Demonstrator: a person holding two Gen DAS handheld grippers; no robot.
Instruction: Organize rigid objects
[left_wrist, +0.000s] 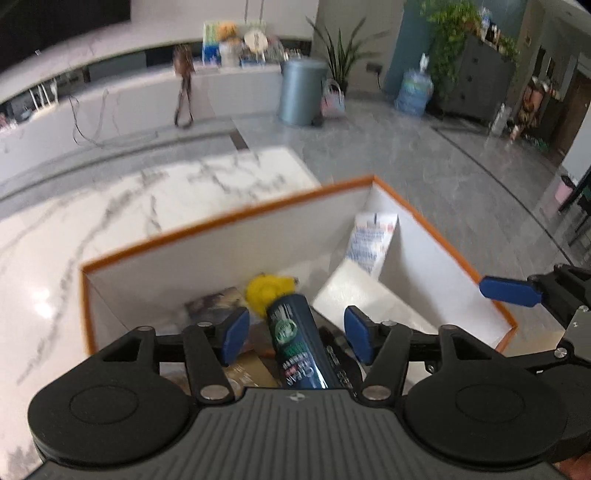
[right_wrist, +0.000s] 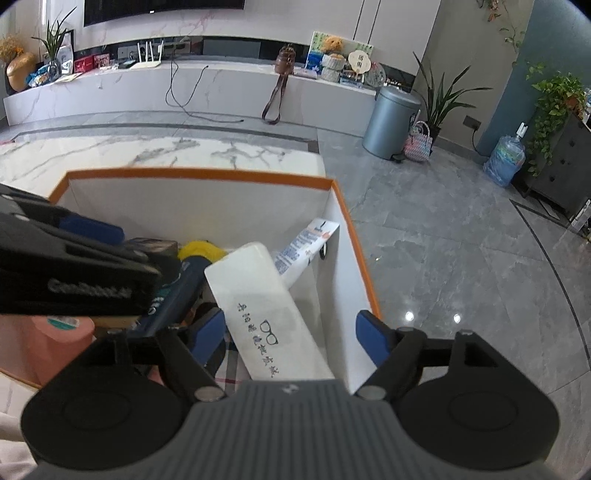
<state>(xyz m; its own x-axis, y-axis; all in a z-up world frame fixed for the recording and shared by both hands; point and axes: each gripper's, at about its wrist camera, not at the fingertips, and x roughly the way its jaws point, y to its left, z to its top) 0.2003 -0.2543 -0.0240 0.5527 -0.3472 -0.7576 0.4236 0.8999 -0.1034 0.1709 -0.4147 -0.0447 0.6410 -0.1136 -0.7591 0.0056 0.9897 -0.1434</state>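
- Dark blue spray can lies tilted in the orange-rimmed box, between the left gripper pads, untouched; jaws wide, empty
- White glasses case leans inside too; right gripper spread, clear of it, holding nothing
- Judged: drop-off step done; next, lift both clear of the box on the marble table and seek another item
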